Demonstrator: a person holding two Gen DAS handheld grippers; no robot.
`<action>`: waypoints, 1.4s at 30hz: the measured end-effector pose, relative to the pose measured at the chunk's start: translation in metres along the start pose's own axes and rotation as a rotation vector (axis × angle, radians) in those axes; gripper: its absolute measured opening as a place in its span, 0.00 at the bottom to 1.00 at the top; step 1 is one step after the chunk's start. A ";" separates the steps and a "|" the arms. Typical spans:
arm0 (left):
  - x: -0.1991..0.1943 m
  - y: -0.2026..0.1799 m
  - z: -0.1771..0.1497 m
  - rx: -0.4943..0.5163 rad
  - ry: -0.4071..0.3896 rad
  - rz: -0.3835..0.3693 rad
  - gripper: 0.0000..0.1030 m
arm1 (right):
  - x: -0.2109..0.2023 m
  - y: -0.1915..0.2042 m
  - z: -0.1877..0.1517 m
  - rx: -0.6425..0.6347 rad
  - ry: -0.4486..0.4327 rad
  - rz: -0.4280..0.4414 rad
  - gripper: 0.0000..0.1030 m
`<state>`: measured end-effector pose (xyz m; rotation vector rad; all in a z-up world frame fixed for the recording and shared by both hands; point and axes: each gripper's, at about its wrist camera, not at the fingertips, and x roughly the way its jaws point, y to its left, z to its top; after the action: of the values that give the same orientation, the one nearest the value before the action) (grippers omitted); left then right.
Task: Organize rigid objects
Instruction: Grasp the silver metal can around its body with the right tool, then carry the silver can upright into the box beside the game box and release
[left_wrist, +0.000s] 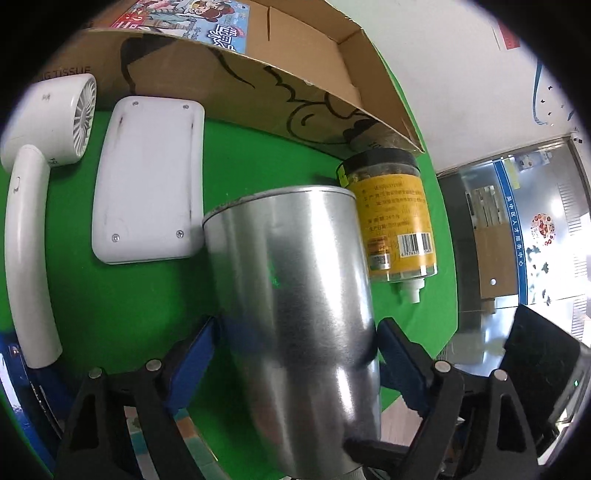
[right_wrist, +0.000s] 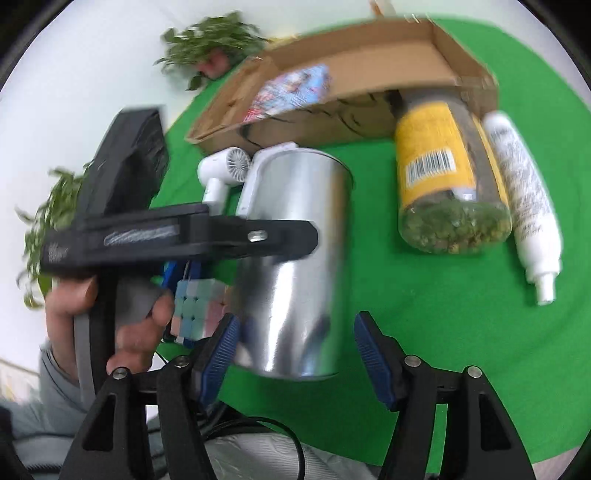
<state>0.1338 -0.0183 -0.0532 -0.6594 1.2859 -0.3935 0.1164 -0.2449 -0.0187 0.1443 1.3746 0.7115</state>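
Gripping state, left gripper (left_wrist: 299, 354): the metal can (left_wrist: 295, 302) is seen between the blue pads (left_wrist: 195, 354); both pads are pressed against its wall, so the can is clamped.
Right gripper (right_wrist: 295, 354): its blue pads are spread apart, nothing is clasped; the can's lower end (right_wrist: 295, 258) is seen just ahead of the gap.
Metal can: it is carried above the green mat (left_wrist: 147, 295), tilted, its rim turned toward the cardboard box (left_wrist: 295, 74).
Left hand (right_wrist: 110, 317): it is wrapped round the black handle of the left tool.
Jar (left_wrist: 395, 218): yellow-labelled, black-lidded, laid on its side on the mat, just beside the can and touching the box corner.
White bottle (right_wrist: 524, 199): laid alongside the jar, on its far side from the can.
White case (left_wrist: 147, 181): flat on the mat, screws upward, near the box wall.
Handheld fan (left_wrist: 44, 166): laid just beside the case.
Puzzle cube (right_wrist: 199, 310): glimpsed near the left hand; its support cannot be told.
Box: a printed booklet (left_wrist: 192, 22) is held inside it.
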 end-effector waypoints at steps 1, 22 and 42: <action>0.000 0.000 0.001 0.003 0.001 0.005 0.84 | 0.005 -0.001 0.001 0.010 0.020 0.024 0.64; -0.014 -0.006 -0.015 0.032 -0.052 0.010 0.82 | 0.050 0.036 0.012 -0.098 0.033 -0.062 0.81; -0.104 -0.112 0.050 0.355 -0.385 0.099 0.82 | -0.055 0.073 0.100 -0.242 -0.338 -0.079 0.80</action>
<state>0.1661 -0.0277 0.1036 -0.3463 0.8499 -0.3794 0.1803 -0.1866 0.0851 0.0160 0.9597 0.7435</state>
